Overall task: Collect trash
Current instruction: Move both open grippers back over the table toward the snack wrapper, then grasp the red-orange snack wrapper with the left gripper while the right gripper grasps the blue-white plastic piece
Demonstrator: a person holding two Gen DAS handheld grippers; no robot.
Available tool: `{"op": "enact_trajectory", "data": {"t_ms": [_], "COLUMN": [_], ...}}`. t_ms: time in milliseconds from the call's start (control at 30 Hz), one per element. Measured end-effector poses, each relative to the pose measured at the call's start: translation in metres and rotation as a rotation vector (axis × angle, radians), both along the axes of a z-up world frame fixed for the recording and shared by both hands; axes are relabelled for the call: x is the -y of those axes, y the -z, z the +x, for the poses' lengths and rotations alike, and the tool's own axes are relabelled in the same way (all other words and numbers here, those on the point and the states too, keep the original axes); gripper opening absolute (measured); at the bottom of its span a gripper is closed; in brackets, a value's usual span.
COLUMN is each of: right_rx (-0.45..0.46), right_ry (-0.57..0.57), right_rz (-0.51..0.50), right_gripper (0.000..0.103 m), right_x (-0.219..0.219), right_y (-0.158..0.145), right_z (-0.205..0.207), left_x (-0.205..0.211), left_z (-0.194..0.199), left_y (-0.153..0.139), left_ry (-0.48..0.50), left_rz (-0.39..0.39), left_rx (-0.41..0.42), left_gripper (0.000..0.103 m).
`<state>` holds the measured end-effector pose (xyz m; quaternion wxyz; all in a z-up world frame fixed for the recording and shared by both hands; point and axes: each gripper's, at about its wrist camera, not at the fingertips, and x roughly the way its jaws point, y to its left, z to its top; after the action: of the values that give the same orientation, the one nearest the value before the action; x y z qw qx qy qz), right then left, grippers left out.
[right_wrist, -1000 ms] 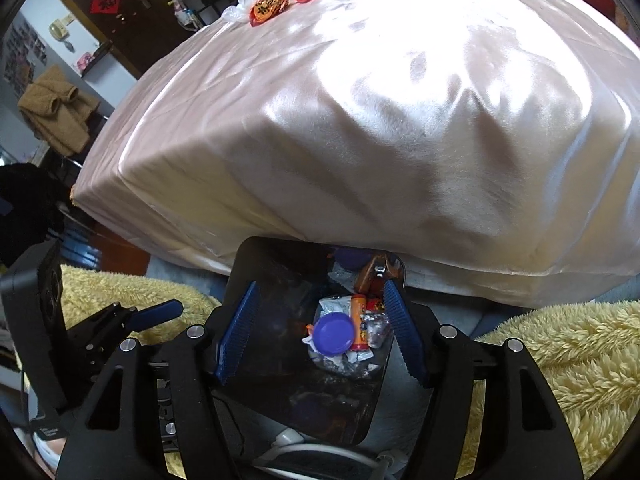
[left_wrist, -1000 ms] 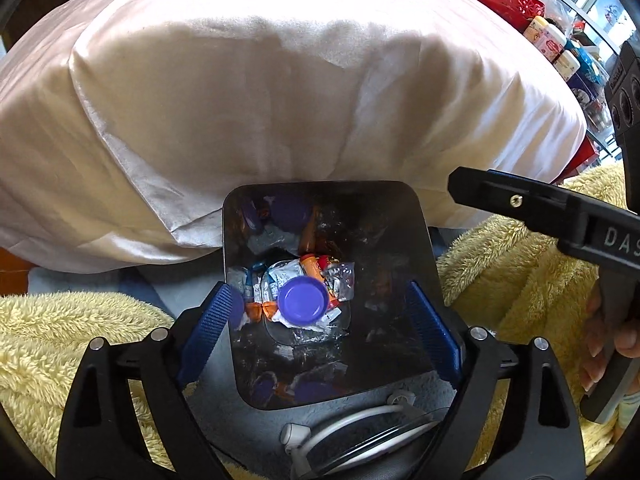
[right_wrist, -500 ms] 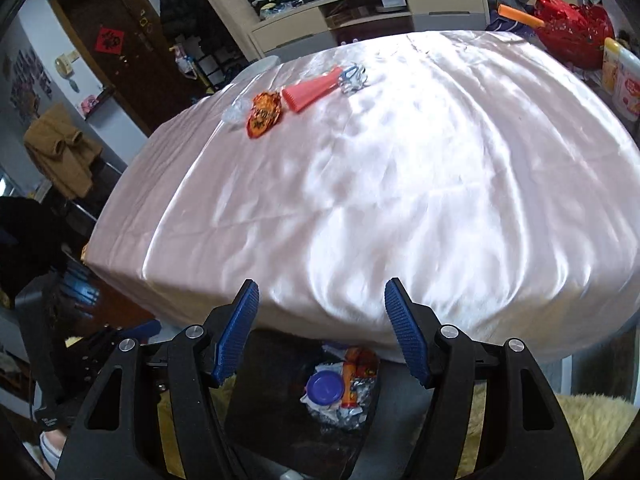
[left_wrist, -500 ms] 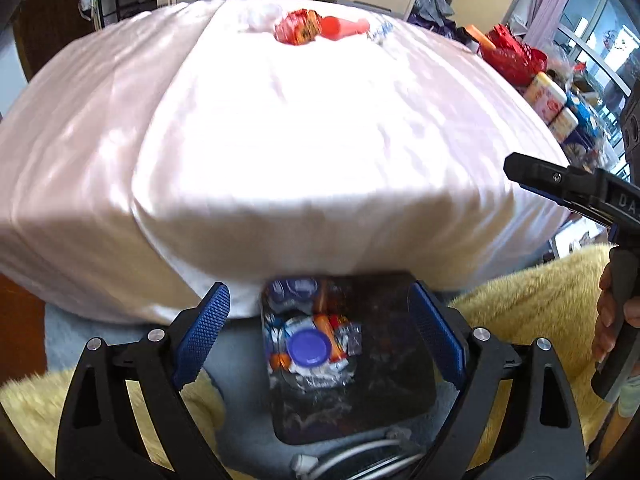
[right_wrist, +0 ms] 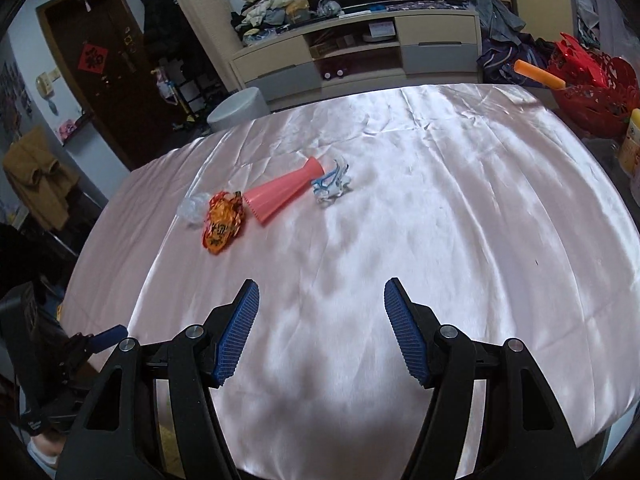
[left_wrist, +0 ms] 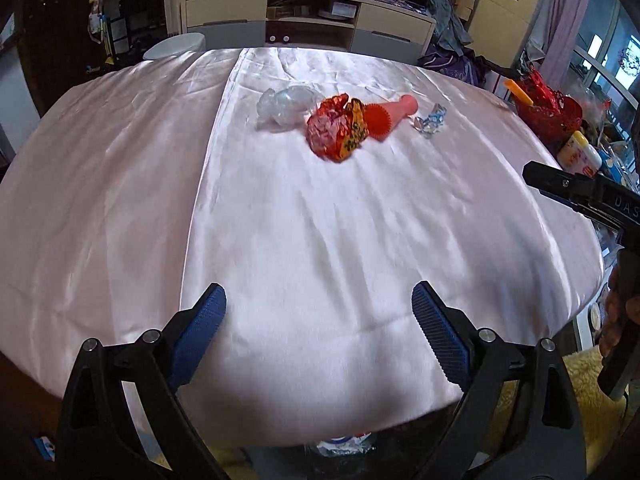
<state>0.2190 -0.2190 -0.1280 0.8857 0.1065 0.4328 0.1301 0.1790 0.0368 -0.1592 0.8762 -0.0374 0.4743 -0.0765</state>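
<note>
A pink satin-covered table carries a cluster of trash at its far side. A crumpled red-and-orange wrapper lies beside a clear crumpled plastic piece. A pink cone-shaped cup lies on its side, with a small blue-and-white wrapper at its narrow end. My left gripper hovers over the near table edge, its jaws opening with nothing between them. My right gripper stands open and empty above the cloth. A sliver of the trash bin shows under the table edge.
A low cabinet stands behind the table with clothes piled on it. A red basket and bottles sit off the right edge. A grey round stool is at the far left corner. Yellow fluffy fabric lies at lower right.
Both grippers rose from over the dark bin of trash to above the table. The bin has slipped almost out of view and the tabletop trash has come into sight.
</note>
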Motion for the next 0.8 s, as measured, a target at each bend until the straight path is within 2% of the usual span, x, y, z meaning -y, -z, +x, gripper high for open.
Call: {"op": "enact_trajectory", "data": {"t_ms": [200,267,367,467,700,800], "right_rx": [0.001,-0.005,-0.022,-0.036,-0.049,-0.062], "right_ry": [-0.015,-0.014,-0.008,-0.003,-0.002,-0.010], "right_rz": [-0.037,-0.041,-0.033,-0.021,0.010,-0.004], "right_gripper": [0.062,0.056,0.045,0.040,0.039,0.038], "right_x": [-0.014,-0.016,-0.018,-0.020,-0.024,-0.029], "right_y": [0.004,0.006,0.012,0.018,0.028,0.035], "right_z": [0.044,0.060,0.081,0.099,0.125,0.132], "left_x": [0.005,0.009,0.013,0.016,0.020,0.025], "left_z": [0.051,0.067,0.088,0.105,0.128,0.137], "left_y": [0.001,0.001,0.005,0.010,0.017,0.017], "left_ry": [0.005,0.014,0.028,0.034,0.049,0.064], "left_rz": [-0.014,-0.012,-0.007,-0.005,0.009,0.009], "left_rx": [-0.007,-0.006,-0.015,-0.024,-0.030,-0.025], "left_gripper": [0.088,0.087,0.081,0.074,0.073,0.069]}}
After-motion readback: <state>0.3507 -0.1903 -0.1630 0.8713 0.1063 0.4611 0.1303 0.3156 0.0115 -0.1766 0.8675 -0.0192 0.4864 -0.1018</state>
